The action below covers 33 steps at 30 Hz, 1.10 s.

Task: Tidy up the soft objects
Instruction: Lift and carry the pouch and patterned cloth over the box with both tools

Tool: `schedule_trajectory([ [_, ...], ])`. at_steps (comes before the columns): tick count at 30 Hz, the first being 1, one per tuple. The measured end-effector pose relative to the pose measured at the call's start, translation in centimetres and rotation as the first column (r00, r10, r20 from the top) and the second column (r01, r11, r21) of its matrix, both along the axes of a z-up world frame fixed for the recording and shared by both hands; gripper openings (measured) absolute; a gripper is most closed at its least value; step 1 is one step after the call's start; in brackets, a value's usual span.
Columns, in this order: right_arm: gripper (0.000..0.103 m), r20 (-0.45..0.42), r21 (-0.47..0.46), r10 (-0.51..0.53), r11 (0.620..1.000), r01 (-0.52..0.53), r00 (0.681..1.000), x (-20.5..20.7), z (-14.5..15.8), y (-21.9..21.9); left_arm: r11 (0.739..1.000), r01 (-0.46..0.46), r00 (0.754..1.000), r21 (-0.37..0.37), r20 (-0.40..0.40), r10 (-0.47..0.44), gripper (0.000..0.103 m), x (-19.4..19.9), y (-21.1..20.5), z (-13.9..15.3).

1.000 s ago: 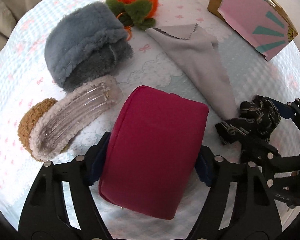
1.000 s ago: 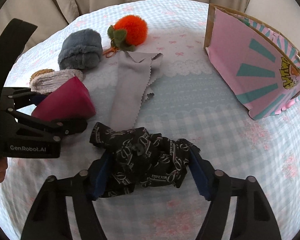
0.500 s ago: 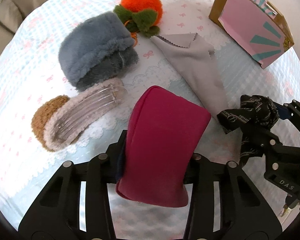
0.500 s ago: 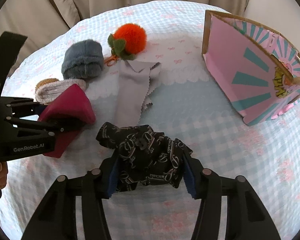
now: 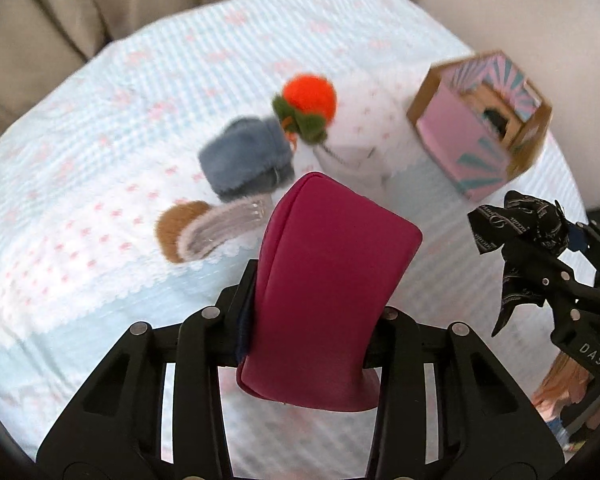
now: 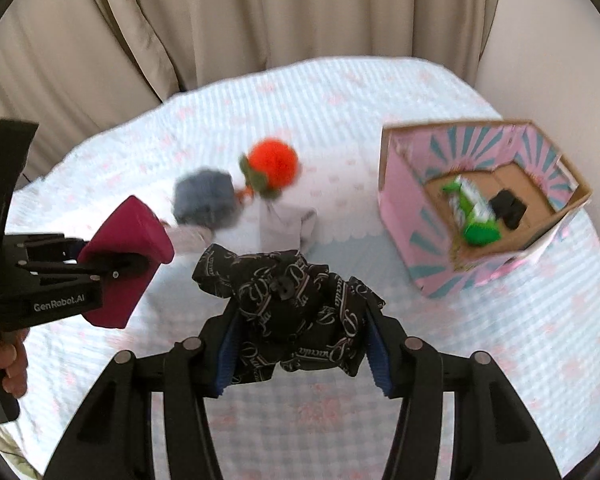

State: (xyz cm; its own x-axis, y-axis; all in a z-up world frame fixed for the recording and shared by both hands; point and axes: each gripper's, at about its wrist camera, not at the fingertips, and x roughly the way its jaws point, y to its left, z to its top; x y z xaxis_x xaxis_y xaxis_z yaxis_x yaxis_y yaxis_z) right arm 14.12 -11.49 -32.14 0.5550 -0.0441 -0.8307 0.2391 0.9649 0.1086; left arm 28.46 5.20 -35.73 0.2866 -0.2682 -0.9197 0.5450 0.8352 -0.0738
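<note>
Left gripper point(image 5: 312, 320): jaws clamped on a magenta soft pouch point(image 5: 324, 280), which is squeezed between the pads and held clear above the tabletop point(image 5: 80, 208). Right gripper point(image 6: 300, 344): jaws pressed against both sides of a black scarf with white script lettering point(image 6: 292, 312), bunched between the blue pads and likewise lifted off the surface. In the right wrist view the left gripper appears at the left edge with the pouch in its jaws, and a hand point(image 6: 8, 364) grips its handle.

Tabletop, covered by a pale blue checked cloth with pink bows: a grey-blue fluffy item point(image 5: 246, 164); just beside it an orange pompom with green leaves point(image 5: 308, 104); a pale grey cloth point(image 6: 284, 224) lying flat near the pompom; a clear hair clip point(image 5: 220, 228) resting on a fuzzy brown-and-white piece point(image 5: 176, 228).

Pink and teal cardboard box point(image 6: 480, 200): stands open at the right of the tabletop, well apart from both grippers; inside lie a green packet point(image 6: 472, 212) and a black object point(image 6: 508, 208). Beige curtain point(image 6: 220, 20) behind.
</note>
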Motion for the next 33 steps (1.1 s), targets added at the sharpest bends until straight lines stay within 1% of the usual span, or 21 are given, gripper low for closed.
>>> schedule_trajectory([
  [3, 0.05, 0.029, 0.028, 0.004, 1.0, -0.004, 1.0, -0.8, 3.4, -0.7, 0.999, -0.042, 0.999, -0.025, 0.018, 0.042, 0.034, -1.8, 0.4, 4.1],
  [7, 0.05, 0.059, 0.035, 0.013, 0.999, -0.016, 0.998, -1.7, 7.8, -2.0, 0.995, -0.082, 0.996, -0.061, 0.037, 0.084, 0.034, -3.6, -0.5, 8.2],
  [9, 0.05, 0.08, 0.046, 0.014, 0.999, -0.018, 0.997, -2.1, 10.2, -3.4, 0.991, -0.105, 0.993, -0.078, 0.05, 0.109, 0.034, -4.4, -1.5, 10.5],
  [11, 0.05, 0.095, 0.053, 0.015, 0.998, -0.02, 0.995, -2.5, 12.0, -4.8, 0.988, -0.122, 0.99, -0.097, 0.062, 0.128, 0.034, -5.1, -2.4, 12.1],
  [15, 0.05, 0.114, 0.048, 0.033, 0.998, -0.039, 0.993, -3.2, 14.9, -8.5, 0.979, -0.16, 0.98, -0.123, 0.099, 0.173, 0.034, -6.6, -5.8, 15.2],
  [18, 0.05, 0.119, 0.024, 0.073, 0.997, -0.077, 0.99, -3.6, 16.4, -11.9, 0.971, -0.201, 0.97, -0.133, 0.109, 0.216, 0.034, -7.7, -8.9, 16.6],
  [20, 0.05, 0.118, 0.041, 0.088, 0.995, -0.094, 0.989, -3.7, 17.1, -15.0, 0.963, -0.234, 0.962, -0.134, 0.108, 0.249, 0.034, -8.5, -11.5, 17.4],
  [23, 0.05, 0.109, 0.046, 0.104, 0.993, -0.109, 0.989, -3.5, 17.6, -19.3, 0.951, -0.273, 0.952, -0.145, 0.103, 0.289, 0.034, -9.3, -15.2, 17.7],
  [25, 0.05, 0.101, 0.036, 0.119, 0.992, -0.124, 0.988, -3.2, 17.8, -21.7, 0.941, -0.3, 0.946, -0.16, 0.082, 0.315, 0.034, -9.5, -18.1, 17.8],
  [27, 0.05, 0.078, 0.03, 0.134, 0.99, -0.137, 0.988, -2.6, 17.6, -24.3, 0.936, -0.312, 0.943, -0.165, 0.063, 0.325, 0.034, -9.3, -21.1, 17.4],
  [30, 0.05, 0.05, 0.031, 0.156, 0.987, -0.157, 0.987, -1.4, 16.9, -27.9, 0.934, -0.322, 0.943, -0.153, 0.041, 0.331, 0.034, -8.4, -25.5, 16.4],
  [33, 0.05, 0.023, 0.04, 0.176, 0.983, -0.177, 0.984, 0.1, 15.8, -30.8, 0.927, -0.342, 0.939, -0.152, -0.011, 0.344, 0.034, -6.8, -29.4, 14.8],
])
